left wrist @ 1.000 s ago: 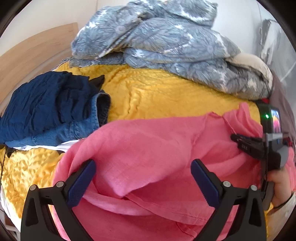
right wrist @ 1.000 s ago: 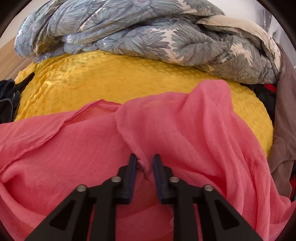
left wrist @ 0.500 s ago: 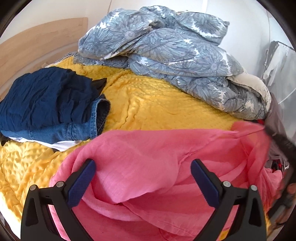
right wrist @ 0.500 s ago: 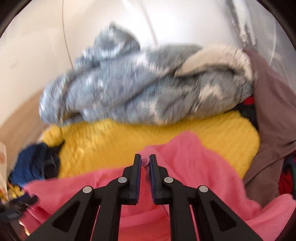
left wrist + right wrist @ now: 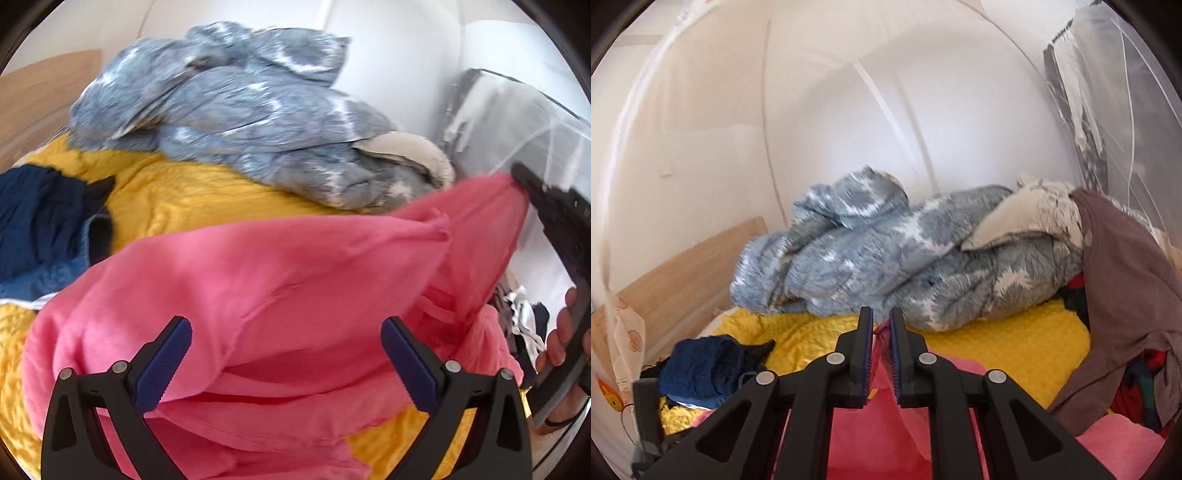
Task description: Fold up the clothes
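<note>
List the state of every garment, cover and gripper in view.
Pink garment: unfolded, one end lifted.
Right gripper: shut on pink garment.
Left gripper: open, empty.
Duvet: bunched up.
Navy pile: stacked.
Yellow cover: spread flat.
Brown garment: draped, unfolded.

pink garment: I see thin matt crinkled cloth
bedspread: yellow, bumpy quilted cloth
duvet, 12 o'clock: soft printed cloth
headboard, 9 o'clock: matt pale wood

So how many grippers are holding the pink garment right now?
1. The right gripper is clamped on the pink garment's raised edge; the left gripper hovers open above it, gripping nothing.
</note>
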Available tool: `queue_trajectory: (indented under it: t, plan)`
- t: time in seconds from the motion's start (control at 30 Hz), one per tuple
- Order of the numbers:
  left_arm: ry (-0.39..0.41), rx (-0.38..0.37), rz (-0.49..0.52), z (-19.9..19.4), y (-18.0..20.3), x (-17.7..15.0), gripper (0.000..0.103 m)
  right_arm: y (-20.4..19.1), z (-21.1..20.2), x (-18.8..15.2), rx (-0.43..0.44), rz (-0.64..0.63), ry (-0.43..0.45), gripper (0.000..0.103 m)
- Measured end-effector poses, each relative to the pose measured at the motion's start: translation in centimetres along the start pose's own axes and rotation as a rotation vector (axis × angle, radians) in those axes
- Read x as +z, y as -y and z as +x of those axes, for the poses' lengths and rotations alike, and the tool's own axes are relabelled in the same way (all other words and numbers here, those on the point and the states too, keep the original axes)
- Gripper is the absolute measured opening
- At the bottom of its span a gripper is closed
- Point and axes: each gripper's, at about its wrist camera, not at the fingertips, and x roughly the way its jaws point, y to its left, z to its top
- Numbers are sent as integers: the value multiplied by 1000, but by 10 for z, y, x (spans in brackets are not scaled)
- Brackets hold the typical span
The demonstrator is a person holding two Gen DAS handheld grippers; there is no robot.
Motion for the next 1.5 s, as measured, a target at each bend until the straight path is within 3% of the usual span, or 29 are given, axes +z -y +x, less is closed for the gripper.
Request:
queue_trajectory:
  t: [0.2, 0.4, 0.6, 0.67, 0.77, 0.83, 0.93, 1.0, 1.07, 1.1, 1.3, 1.4, 1.5]
  plan:
    - [-29, -43, -29, 8, 11, 2, 103, -33, -44, 11, 74, -48, 89, 9]
    - [2, -100, -82, -2, 10, 5, 103, -53, -88, 24, 142, -37, 186, 9]
    - [119, 20, -164, -23, -15, 14, 103, -61, -127, 28, 195, -25, 273, 9]
    - [199, 84, -249, -40, -33, 17, 103, -62, -141, 28, 211, -5, 330, 9]
    - [314, 110, -400, -68, -60, 17, 102, -65, -158, 30, 228, 10, 381, 9]
    - [321, 92, -443, -75, -72, 17, 103, -70, -155, 28, 214, -19, 350, 9]
    - [288, 95, -434, -73, -77, 13, 103, -73, -125, 16, 180, -57, 198, 10]
    - [247, 73, -412, -69, -76, 11, 103, -70, -97, 6, 160, -63, 76, 20]
    - [224, 73, -375, -68, -72, 10, 103, -64, -67, -12, 114, -51, -41, 62]
    - [214, 75, -356, -68, -70, 9, 103, -61, -54, -23, 97, -45, -88, 70]
    - [229, 184, -317, -79, -84, 2, 103, -55, 4, -76, 22, -121, -330, 73]
    - [174, 264, -335, -69, -102, -1, 103, -55, 25, -99, -49, -188, -421, 73]
    - [97, 245, -397, -55, -120, -3, 103, -65, 48, -111, -16, -188, -480, 73]
